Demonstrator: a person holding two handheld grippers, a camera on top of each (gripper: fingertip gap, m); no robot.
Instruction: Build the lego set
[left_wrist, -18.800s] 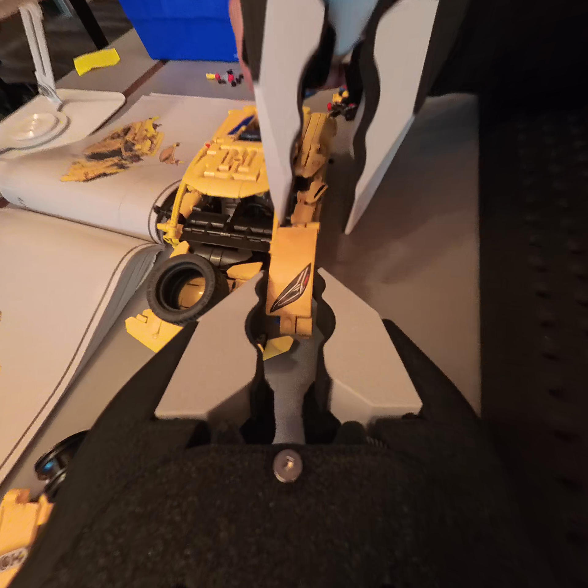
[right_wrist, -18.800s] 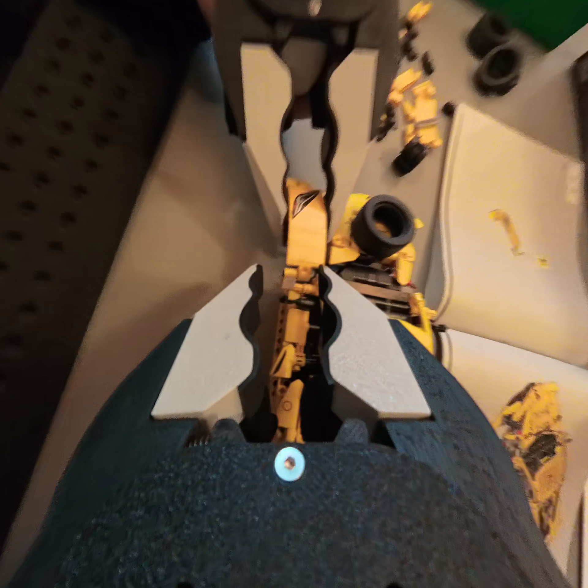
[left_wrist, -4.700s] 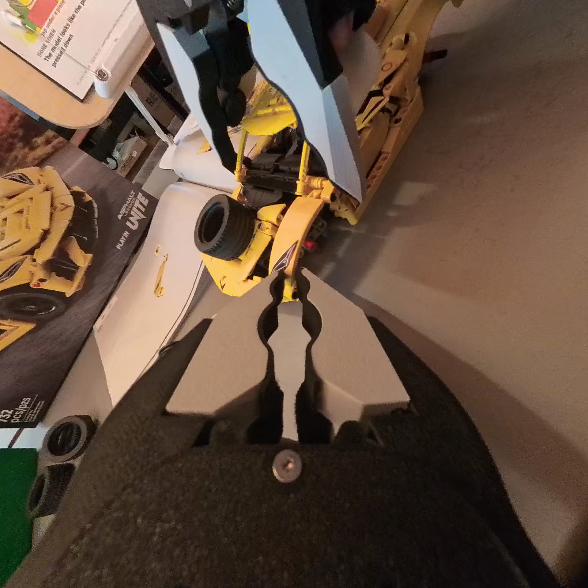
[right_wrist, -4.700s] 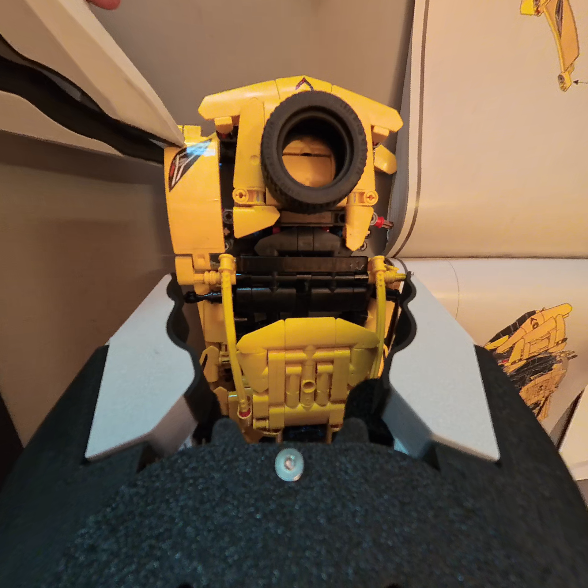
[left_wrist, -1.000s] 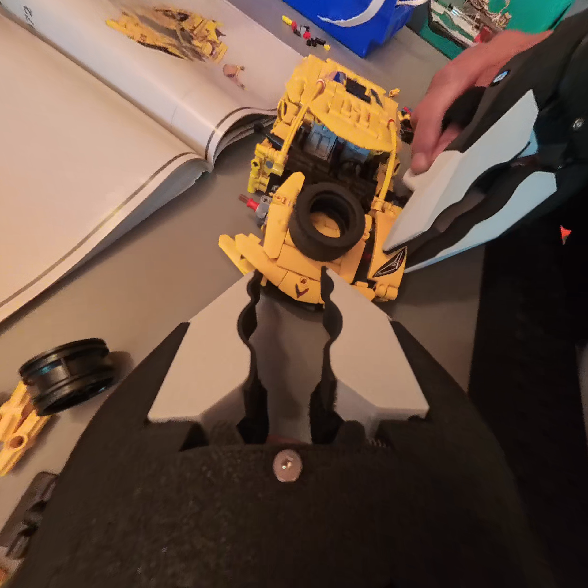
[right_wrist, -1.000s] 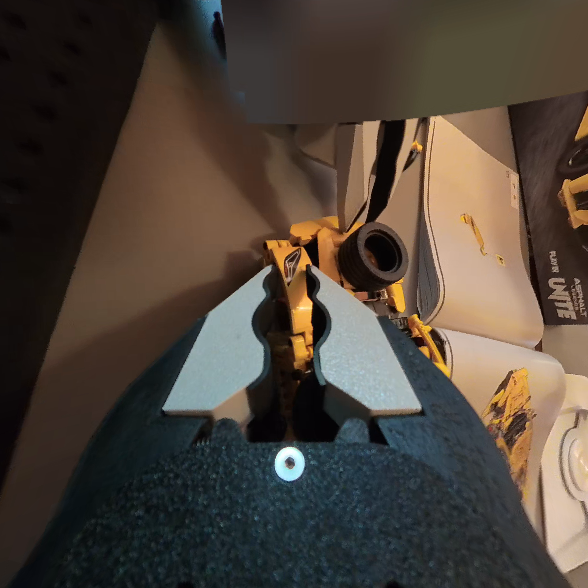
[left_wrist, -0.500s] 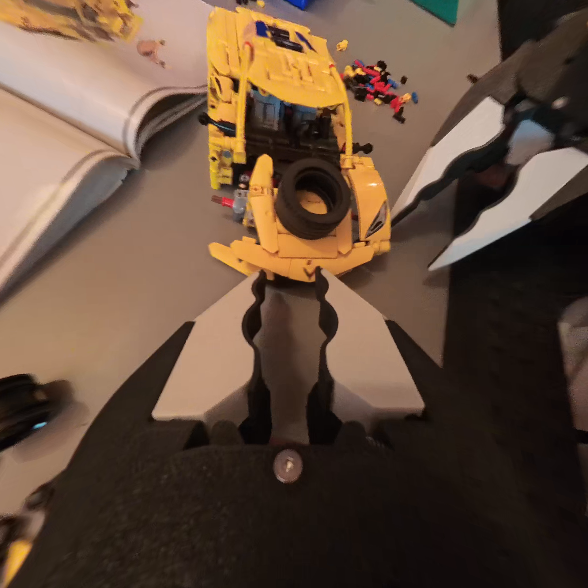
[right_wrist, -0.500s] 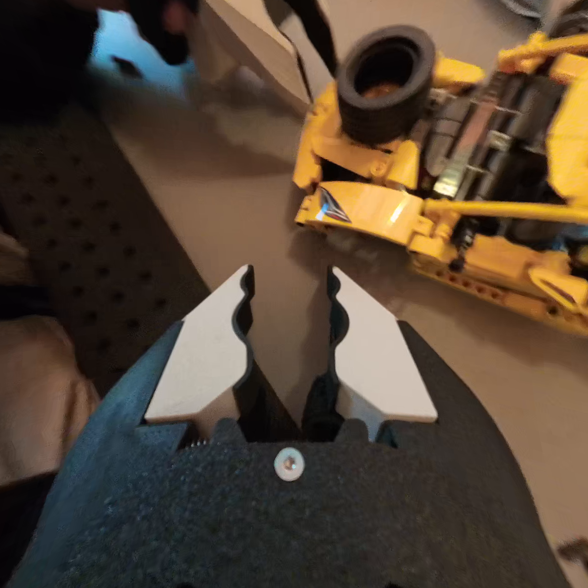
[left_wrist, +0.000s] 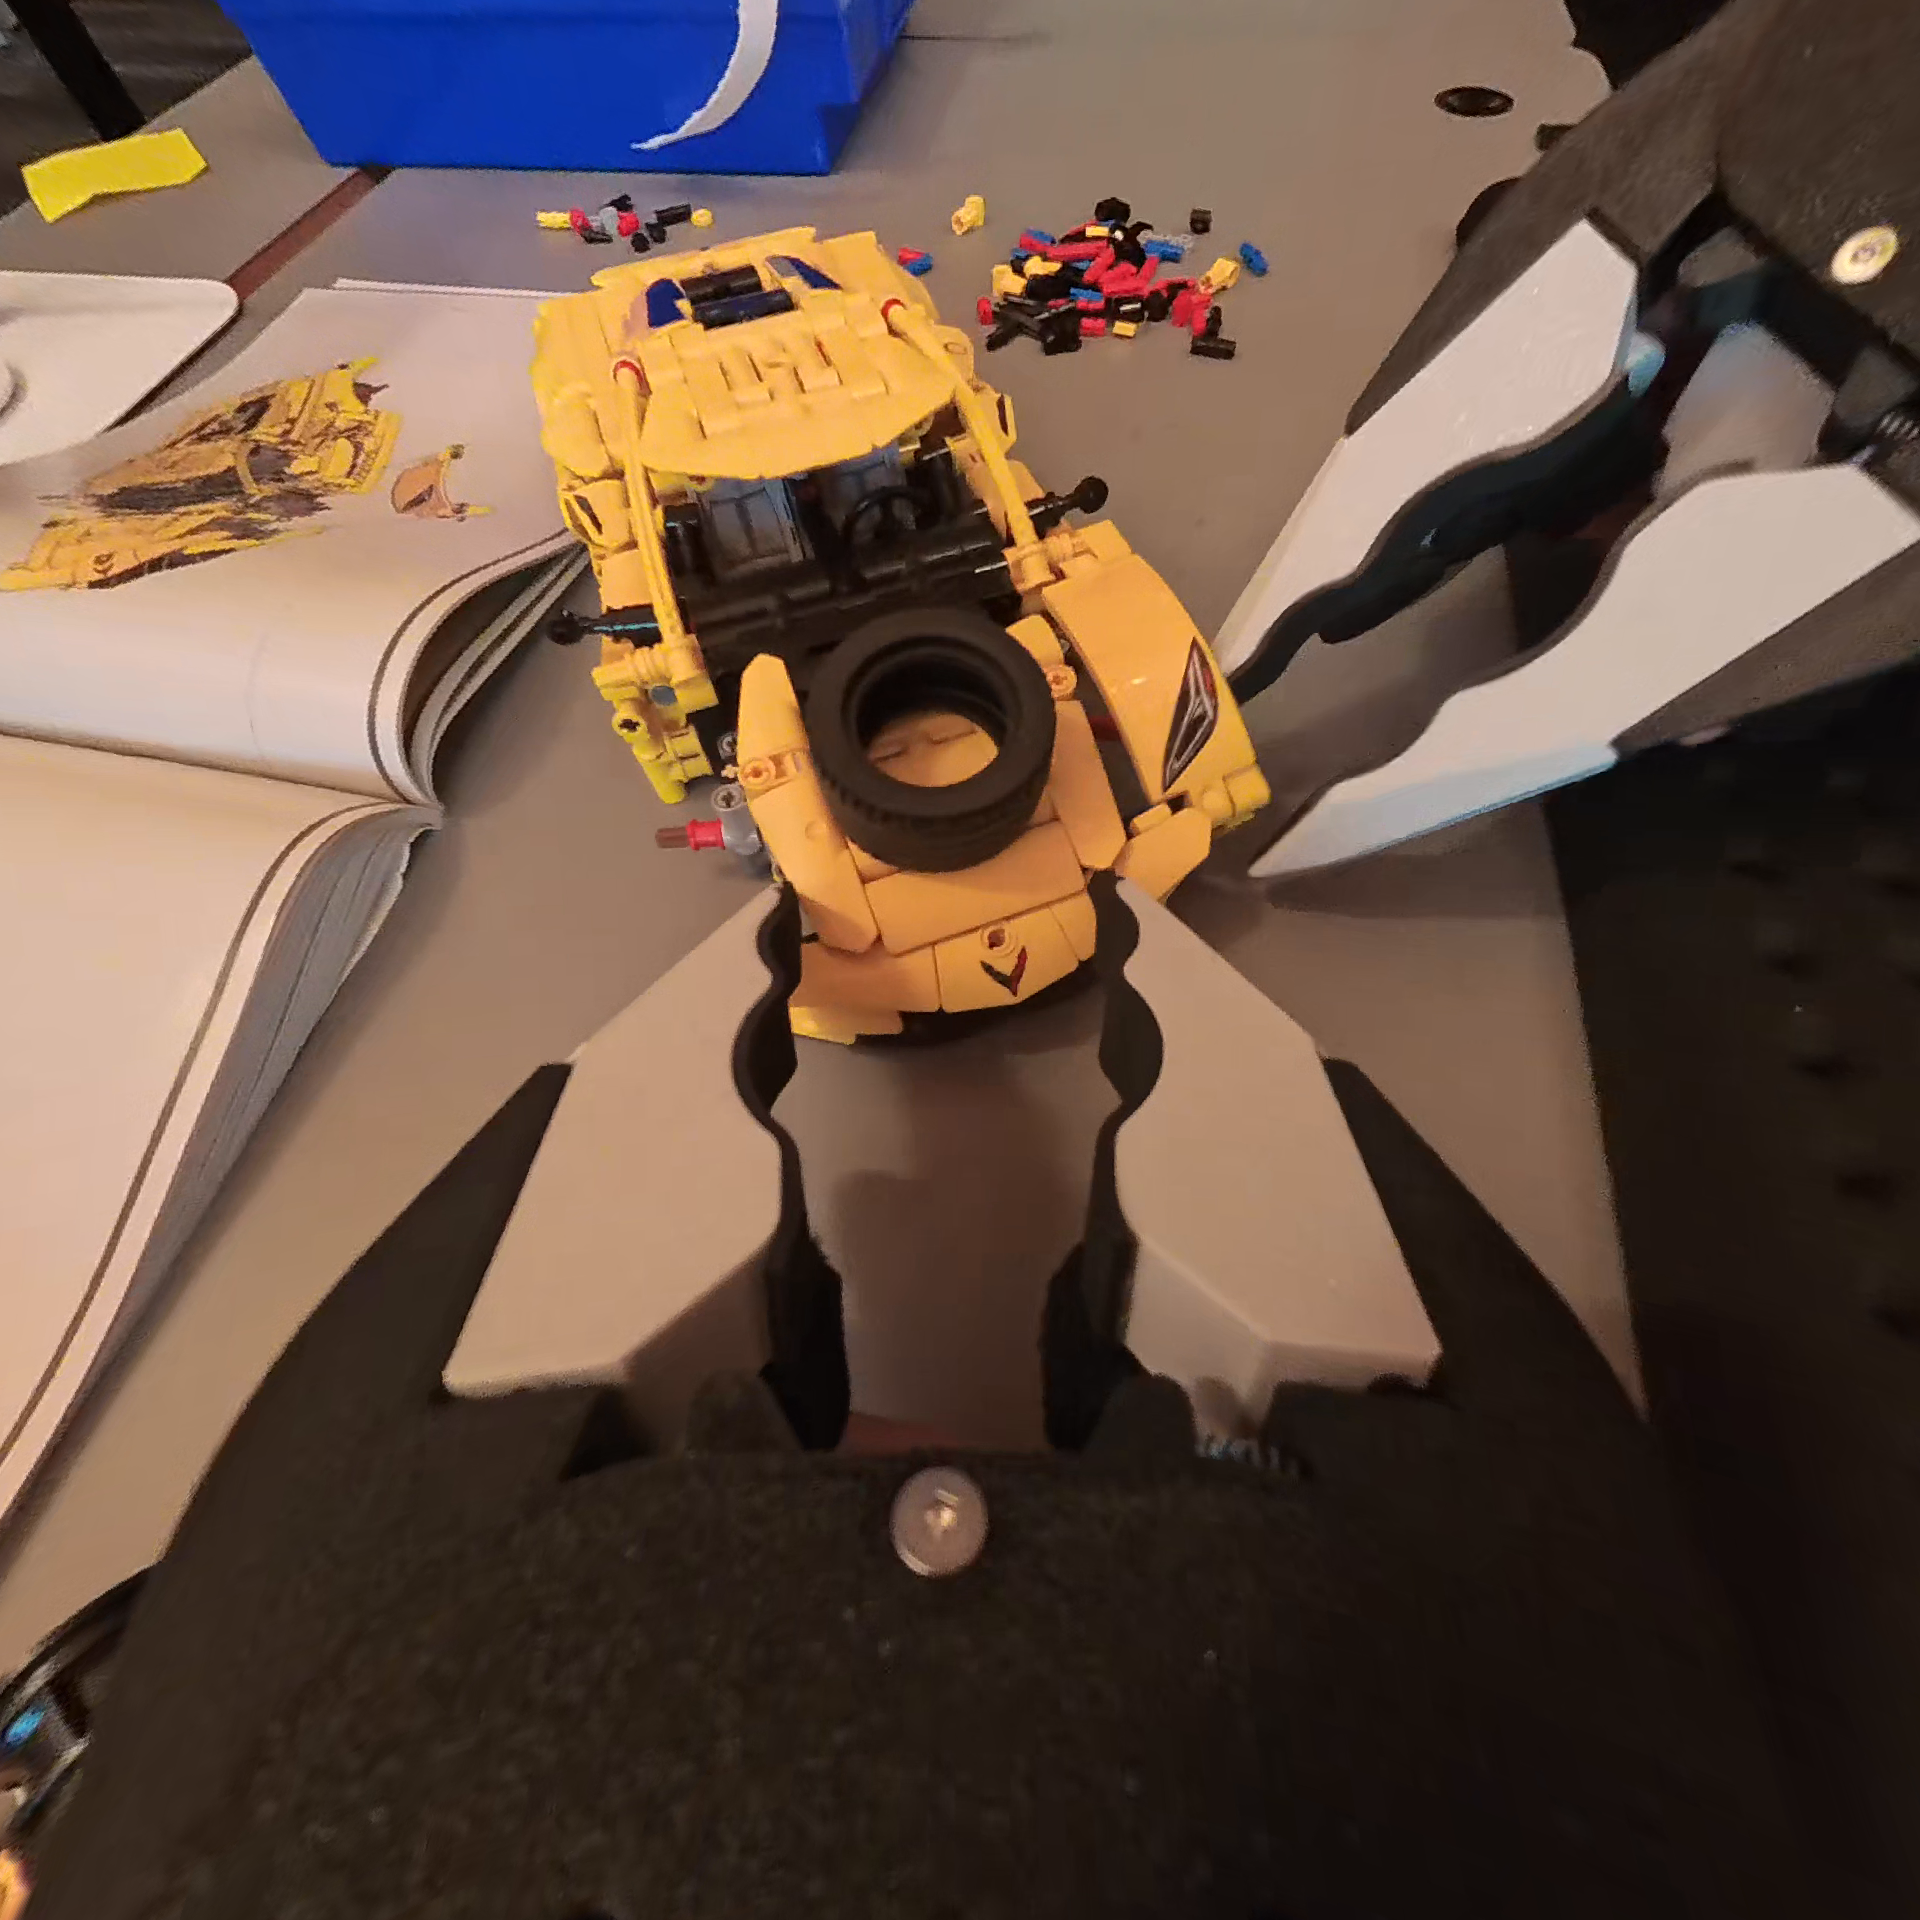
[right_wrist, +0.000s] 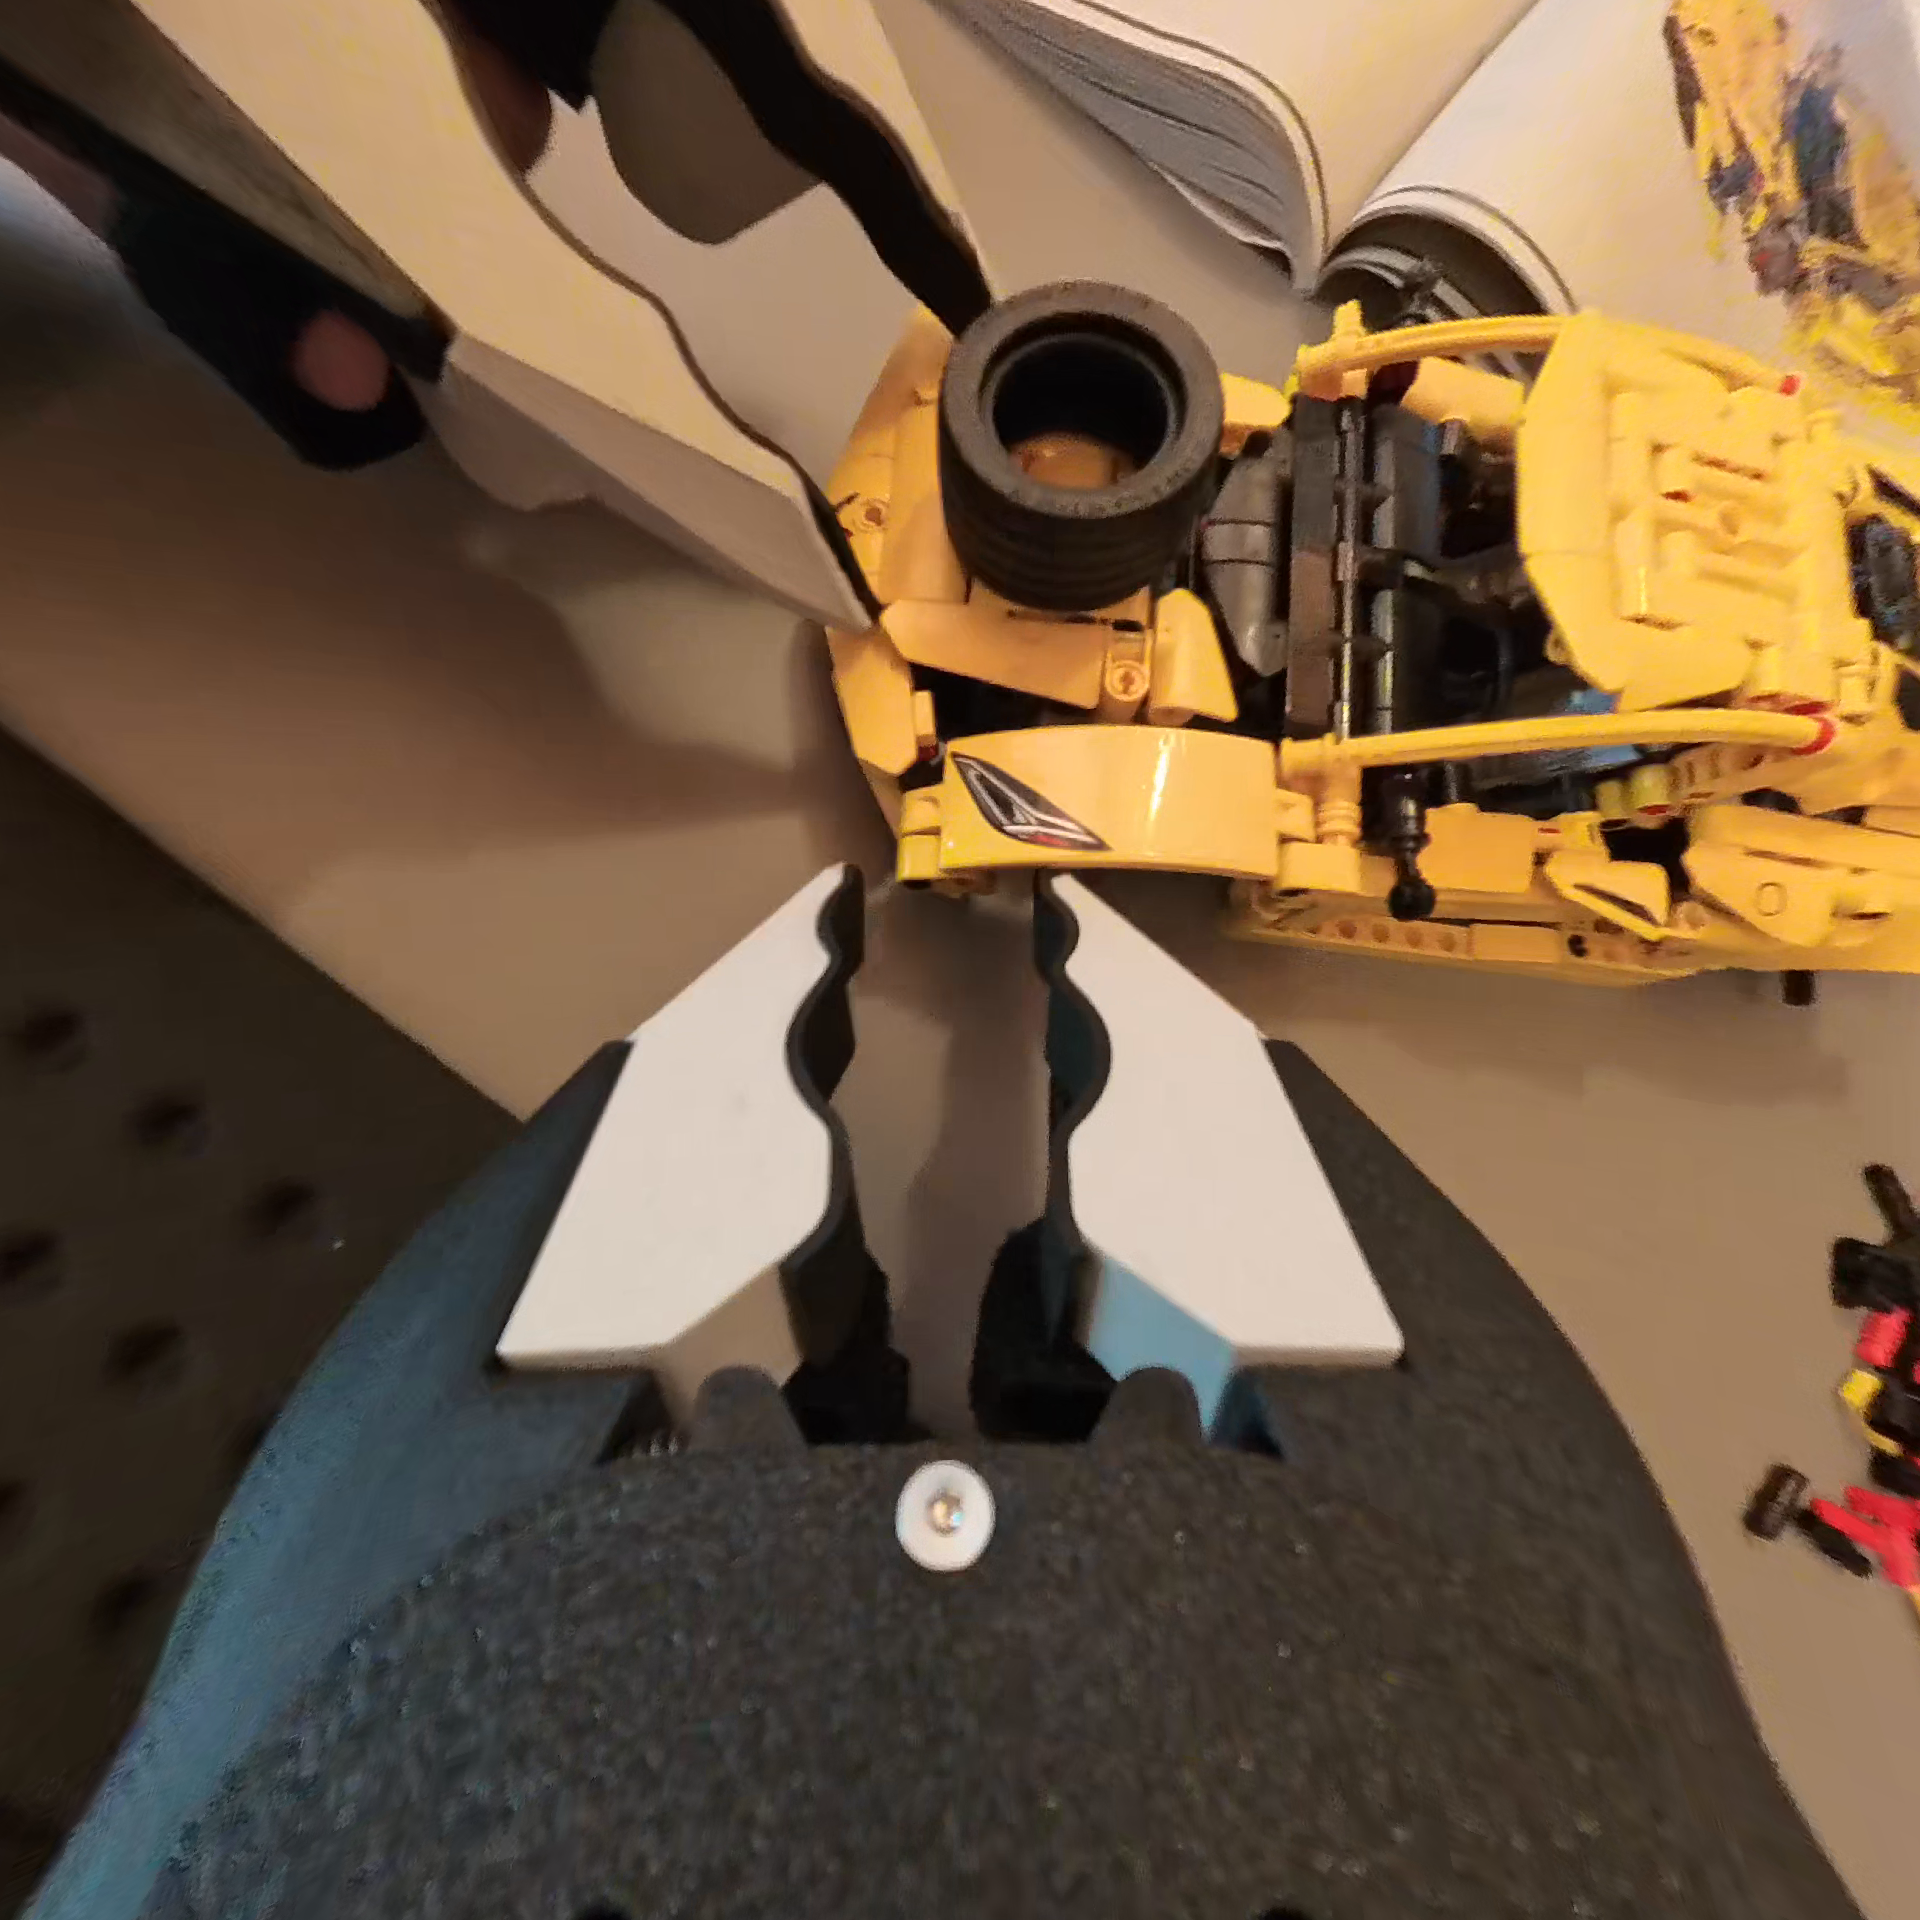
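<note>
Yellow brick-built lego sports car (left_wrist: 831, 499), partly assembled, sits on my grey table (left_wrist: 582, 935), nose toward the left wrist camera. A loose black rubber tyre (left_wrist: 930, 753) lies flat on its hood. The open white instruction booklet (left_wrist: 208, 644) lies beside the car, its spine touching the car's side. A scatter of small red, black, blue and yellow loose bricks (left_wrist: 1112, 286) sits behind the car, with a blue plastic bin (left_wrist: 540, 83) farther back.

My left tongs (left_wrist: 940, 920) are open, empty, tips either side of the car's nose, contact unclear. My right tongs (right_wrist: 945, 883) are open too, holding nothing, tips just beside the curved yellow front fender panel (right_wrist: 1101, 795); I can't tell if they touch it.
</note>
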